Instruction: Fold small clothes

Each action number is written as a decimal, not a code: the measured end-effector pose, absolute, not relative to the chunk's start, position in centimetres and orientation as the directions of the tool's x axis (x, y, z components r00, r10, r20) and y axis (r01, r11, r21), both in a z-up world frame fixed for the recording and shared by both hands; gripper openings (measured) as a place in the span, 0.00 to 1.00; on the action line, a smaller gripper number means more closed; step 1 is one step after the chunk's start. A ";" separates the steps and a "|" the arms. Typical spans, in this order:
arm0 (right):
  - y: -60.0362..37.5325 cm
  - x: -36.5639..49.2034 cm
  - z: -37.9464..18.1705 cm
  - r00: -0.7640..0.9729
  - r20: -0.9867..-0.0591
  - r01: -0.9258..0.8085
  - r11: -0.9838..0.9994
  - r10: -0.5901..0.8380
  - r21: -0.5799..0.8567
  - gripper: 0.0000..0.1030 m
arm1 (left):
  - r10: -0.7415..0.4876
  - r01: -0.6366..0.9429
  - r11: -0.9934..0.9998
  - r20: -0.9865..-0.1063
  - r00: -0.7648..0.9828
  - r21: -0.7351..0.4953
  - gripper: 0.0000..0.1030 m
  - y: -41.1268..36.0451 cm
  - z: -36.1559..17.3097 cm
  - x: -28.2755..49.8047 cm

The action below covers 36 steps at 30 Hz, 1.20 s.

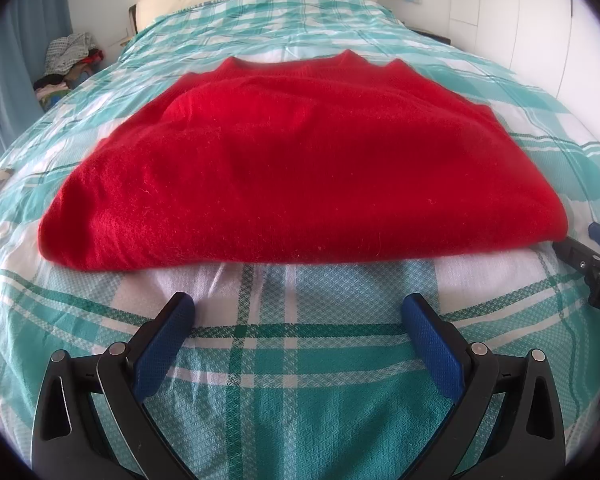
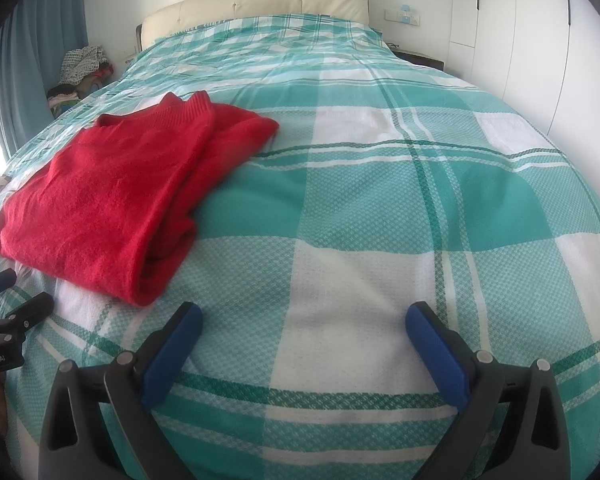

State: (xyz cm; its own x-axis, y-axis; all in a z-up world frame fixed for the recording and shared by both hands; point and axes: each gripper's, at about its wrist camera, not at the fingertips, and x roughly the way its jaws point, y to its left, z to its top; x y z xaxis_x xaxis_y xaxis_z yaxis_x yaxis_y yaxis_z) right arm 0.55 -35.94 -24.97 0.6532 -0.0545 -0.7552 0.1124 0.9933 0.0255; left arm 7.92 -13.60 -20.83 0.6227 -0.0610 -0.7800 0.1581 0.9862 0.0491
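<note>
A red knitted sweater (image 1: 300, 168) lies folded flat on the bed, its collar toward the headboard. It also shows in the right wrist view (image 2: 112, 196) at the left, with the sleeves folded in. My left gripper (image 1: 298, 312) is open and empty, just short of the sweater's near edge. My right gripper (image 2: 302, 318) is open and empty over bare bedsheet, to the right of the sweater. The right gripper's tip shows at the right edge of the left wrist view (image 1: 592, 256), and the left gripper shows at the left edge of the right wrist view (image 2: 8, 316).
The bed is covered by a teal and white plaid sheet (image 2: 380, 200). A cream headboard (image 2: 260, 4) stands at the far end. A pile of clothes (image 2: 80, 72) sits beside the bed at far left, near blue curtains (image 2: 32, 60). White wardrobe doors (image 2: 540, 40) are at the right.
</note>
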 end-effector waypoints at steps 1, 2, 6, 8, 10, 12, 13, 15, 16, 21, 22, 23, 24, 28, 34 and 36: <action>-35.9 0.6 -25.0 0.652 -0.756 0.113 0.993 -0.057 0.023 0.98 | -0.061 0.158 0.986 -0.780 0.623 0.049 1.00 -13.6 -20.8 7.9; -35.9 0.6 -25.0 0.652 -0.756 0.113 0.993 -0.058 0.021 0.98 | -0.061 0.158 0.986 -0.780 0.623 0.049 1.00 -13.5 -20.8 8.0; -35.9 0.6 -25.0 0.652 -0.756 0.113 0.993 -0.059 0.020 0.98 | -0.061 0.158 0.986 -0.780 0.623 0.050 1.00 -13.6 -20.8 7.9; -35.8 0.6 -25.0 0.652 -0.756 0.113 0.993 -0.060 0.019 0.98 | -0.061 0.158 0.986 -0.780 0.623 0.050 1.00 -13.6 -20.8 7.9; -35.8 0.6 -25.0 0.652 -0.756 0.113 0.993 -0.060 0.019 0.98 | -0.060 0.158 0.986 -0.780 0.623 0.050 1.00 -13.6 -20.8 7.9; -35.9 0.6 -25.0 0.651 -0.756 0.114 0.993 -0.061 0.017 0.98 | -0.060 0.159 0.986 -0.780 0.623 0.050 1.00 -13.6 -20.8 7.9; -35.9 0.6 -25.0 0.651 -0.756 0.114 0.993 -0.063 0.015 0.98 | -0.060 0.159 0.986 -0.780 0.623 0.051 1.00 -13.7 -20.8 7.9; -35.9 0.6 -25.0 0.651 -0.757 0.114 0.993 -0.064 0.014 0.98 | -0.061 0.159 0.986 -0.780 0.623 0.050 1.00 -13.7 -20.8 7.9; -35.8 0.6 -25.0 0.650 -0.757 0.115 0.993 -0.066 0.012 0.98 | -0.061 0.159 0.986 -0.780 0.623 0.050 1.00 -13.7 -20.8 7.9; -35.9 0.7 -25.0 0.645 -0.759 0.119 0.993 -0.089 -0.015 0.99 | -0.055 0.158 0.986 -0.778 0.626 0.057 1.00 -13.7 -20.8 7.9; -35.9 0.7 -25.0 0.645 -0.759 0.120 0.993 -0.093 -0.020 0.99 | -0.056 0.158 0.986 -0.778 0.626 0.057 1.00 -13.7 -20.8 7.9; -35.9 0.6 -25.0 0.645 -0.759 0.121 0.992 -0.095 -0.022 0.99 | -0.056 0.158 0.986 -0.778 0.625 0.056 1.00 -13.7 -20.8 7.9; -36.0 0.6 -25.0 0.644 -0.759 0.122 0.992 -0.097 -0.024 0.99 | -0.057 0.158 0.986 -0.779 0.625 0.055 1.00 -13.7 -20.9 7.9; -36.0 0.6 -25.0 0.644 -0.758 0.121 0.992 -0.099 -0.027 0.99 | -0.055 0.158 0.986 -0.778 0.626 0.057 1.00 -13.7 -20.8 7.9; -36.0 0.6 -24.9 0.645 -0.758 0.121 0.992 -0.101 -0.030 1.00 | -0.053 0.158 0.986 -0.777 0.627 0.060 1.00 -13.8 -20.8 7.9; -36.0 0.6 -24.9 0.644 -0.758 0.121 0.992 -0.101 -0.029 1.00 | -0.053 0.158 0.986 -0.777 0.627 0.060 1.00 -13.8 -20.8 7.8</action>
State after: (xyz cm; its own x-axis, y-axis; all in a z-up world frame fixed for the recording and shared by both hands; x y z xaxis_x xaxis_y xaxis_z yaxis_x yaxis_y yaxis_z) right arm 0.58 -36.03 -24.95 0.6445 -0.1007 -0.7580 0.1206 0.9923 -0.0293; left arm 7.85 -13.77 -20.85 0.6271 -0.0531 -0.7771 0.1581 0.9856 0.0602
